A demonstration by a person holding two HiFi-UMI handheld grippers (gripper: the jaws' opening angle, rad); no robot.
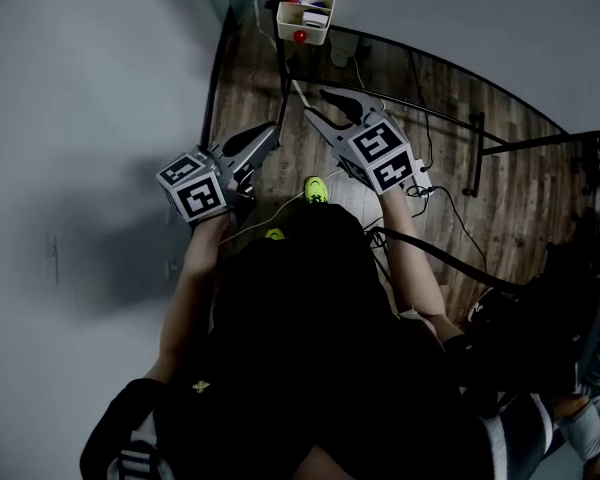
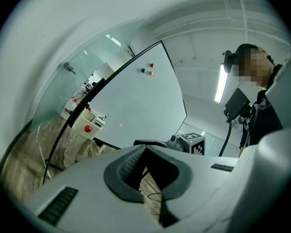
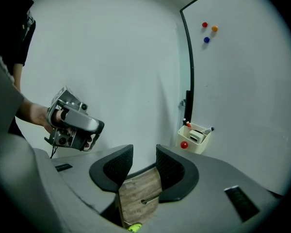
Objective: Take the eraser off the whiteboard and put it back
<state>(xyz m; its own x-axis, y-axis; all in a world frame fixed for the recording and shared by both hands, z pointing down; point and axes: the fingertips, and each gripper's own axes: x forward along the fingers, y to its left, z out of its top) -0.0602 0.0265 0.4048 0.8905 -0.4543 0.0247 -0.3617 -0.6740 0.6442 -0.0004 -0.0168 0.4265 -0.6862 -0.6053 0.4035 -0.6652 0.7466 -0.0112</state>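
Worn, matt wood-grain plank floor (image 1: 250, 88), a smooth, faintly glossy whiteboard (image 2: 136, 106), a smooth cream plastic tray (image 3: 196, 145), and matt grey plastic shells on the left tongs (image 2: 145, 149) and right tongs (image 3: 144, 159), whose dark pads (image 3: 115, 168) look ribbed and rubbery.

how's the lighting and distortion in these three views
Head view: dim, the person's torso nearly black, shadow on the wall. Left gripper view: fisheye bows the whiteboard edge, ceiling light glares. Right gripper view: evenly lit, dark round vignette.
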